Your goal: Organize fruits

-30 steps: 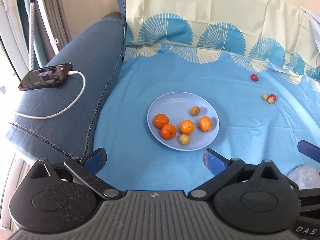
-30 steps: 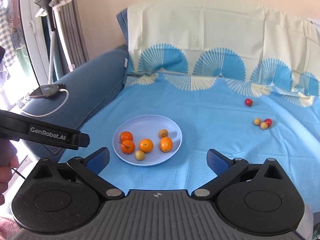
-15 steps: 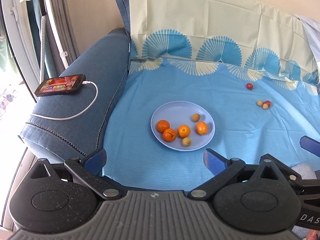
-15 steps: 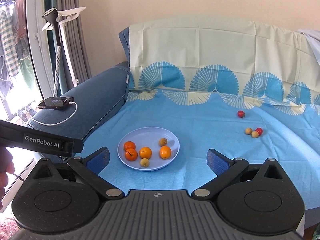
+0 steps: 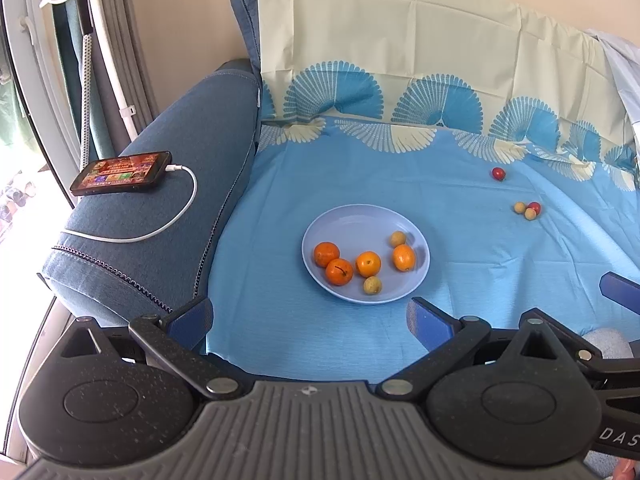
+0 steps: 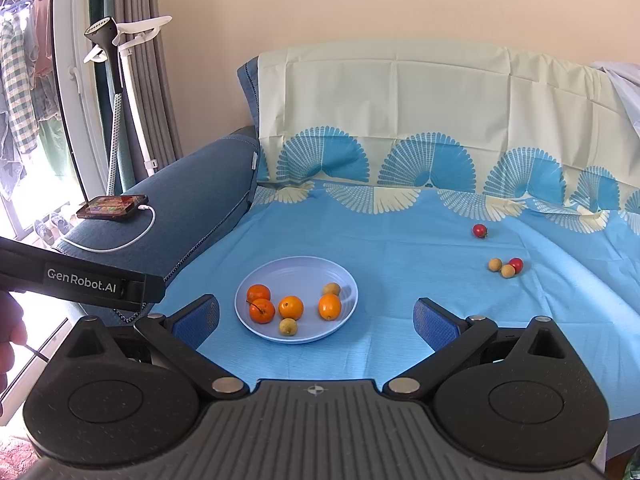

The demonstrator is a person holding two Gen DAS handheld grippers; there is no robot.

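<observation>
Left gripper (image 5: 308, 314) and right gripper (image 6: 316, 318) both spread wide, holding nothing, aimed at plate (image 6: 344, 276); oval orange (image 6: 329, 306) upright, long axis running away from camera

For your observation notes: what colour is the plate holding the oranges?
Pale lavender-blue, plain with no pattern; the plate shows best in the right wrist view.

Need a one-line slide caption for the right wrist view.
Open right gripper faces a plate of six fruits; four small fruits lie loose on the blue sheet.

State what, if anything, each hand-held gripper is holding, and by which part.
Nothing is held. The left hand-held gripper and right hand-held gripper are both open and empty, short of the round pale-blue plastic plate.
</observation>
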